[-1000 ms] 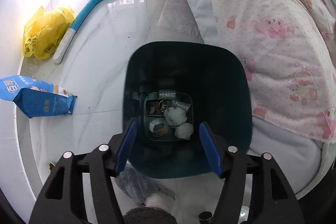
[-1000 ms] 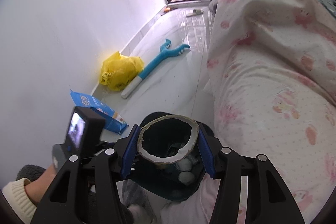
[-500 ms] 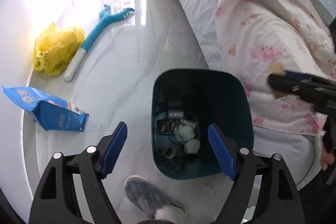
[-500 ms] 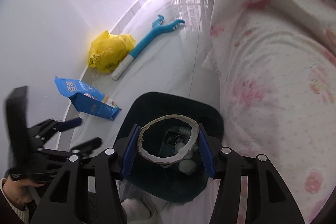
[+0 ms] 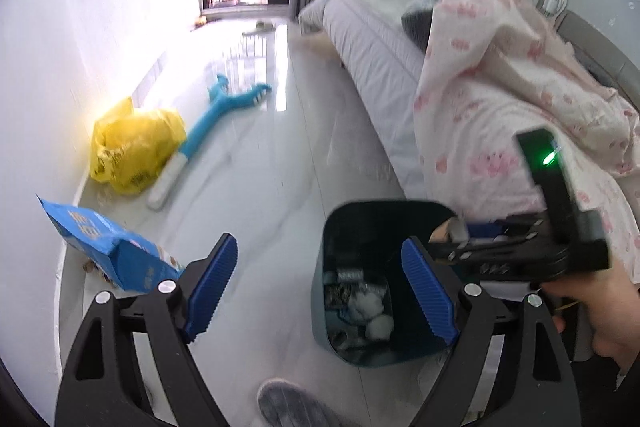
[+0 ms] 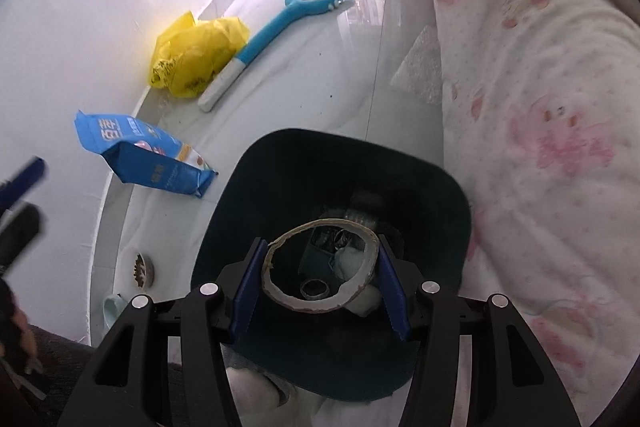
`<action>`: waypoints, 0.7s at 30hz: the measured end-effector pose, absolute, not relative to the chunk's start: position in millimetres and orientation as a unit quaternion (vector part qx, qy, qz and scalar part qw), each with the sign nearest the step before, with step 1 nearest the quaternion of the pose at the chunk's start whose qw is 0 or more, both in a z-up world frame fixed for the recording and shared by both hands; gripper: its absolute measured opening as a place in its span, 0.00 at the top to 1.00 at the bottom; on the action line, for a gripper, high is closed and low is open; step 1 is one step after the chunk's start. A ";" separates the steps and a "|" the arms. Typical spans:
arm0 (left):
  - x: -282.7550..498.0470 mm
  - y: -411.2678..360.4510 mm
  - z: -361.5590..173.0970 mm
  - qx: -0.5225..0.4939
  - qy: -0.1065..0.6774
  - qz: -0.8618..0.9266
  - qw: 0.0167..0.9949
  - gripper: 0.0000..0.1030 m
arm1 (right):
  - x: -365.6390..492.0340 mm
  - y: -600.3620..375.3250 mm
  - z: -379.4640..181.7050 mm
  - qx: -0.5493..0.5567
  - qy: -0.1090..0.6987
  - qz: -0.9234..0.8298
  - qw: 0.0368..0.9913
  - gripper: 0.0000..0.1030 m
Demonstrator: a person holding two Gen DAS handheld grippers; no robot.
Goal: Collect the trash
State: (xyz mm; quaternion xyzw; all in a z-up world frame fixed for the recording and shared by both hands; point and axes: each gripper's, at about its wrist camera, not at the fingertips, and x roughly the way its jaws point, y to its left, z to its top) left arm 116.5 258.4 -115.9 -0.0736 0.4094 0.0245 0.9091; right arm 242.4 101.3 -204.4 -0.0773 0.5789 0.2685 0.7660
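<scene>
A dark teal trash bin [image 6: 352, 163] stands on the floor by the bed, with wads of tissue and tape rolls inside; it also shows in the left wrist view [image 5: 340, 239]. My right gripper [image 6: 320, 287] is shut on an empty cardboard tape ring [image 6: 280, 293] and holds it just above the bin's opening. My left gripper [image 5: 320, 279] is open and empty, to the left of and above the bin. The right gripper body [image 5: 540, 251] shows over the bin's right rim in the left wrist view.
A blue snack bag [image 6: 144, 155] lies on the floor left of the bin. A yellow plastic bag [image 6: 196, 55] and a blue toy claw stick [image 6: 272, 35] lie farther back by the wall. A pink-patterned blanket [image 6: 540, 107] covers the bed on the right. A slippered foot [image 5: 292, 407] is near the bin.
My left gripper has pulled up and back to the left, away from over the bin. My right gripper has brought the tape ring lower over the bin's opening.
</scene>
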 end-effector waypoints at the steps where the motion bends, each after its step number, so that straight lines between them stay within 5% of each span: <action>1: 115.4 258.0 -113.3 -0.072 0.403 0.025 0.912 0.16 | 242.5 102.9 -207.8 -0.081 0.583 0.265 0.764 0.47; 7: 104.0 257.3 -91.7 -0.054 0.366 0.023 0.929 0.16 | 243.5 109.6 -224.9 -0.101 0.593 0.254 0.758 0.45; 10: 98.9 257.2 -77.7 -0.060 0.347 0.017 0.936 0.10 | 243.8 110.6 -235.7 -0.108 0.599 0.246 0.755 0.32; 21: 83.1 227.1 -27.2 -0.046 0.274 0.013 0.961 0.06 | 234.7 103.5 -220.0 -0.115 0.577 0.249 0.770 0.22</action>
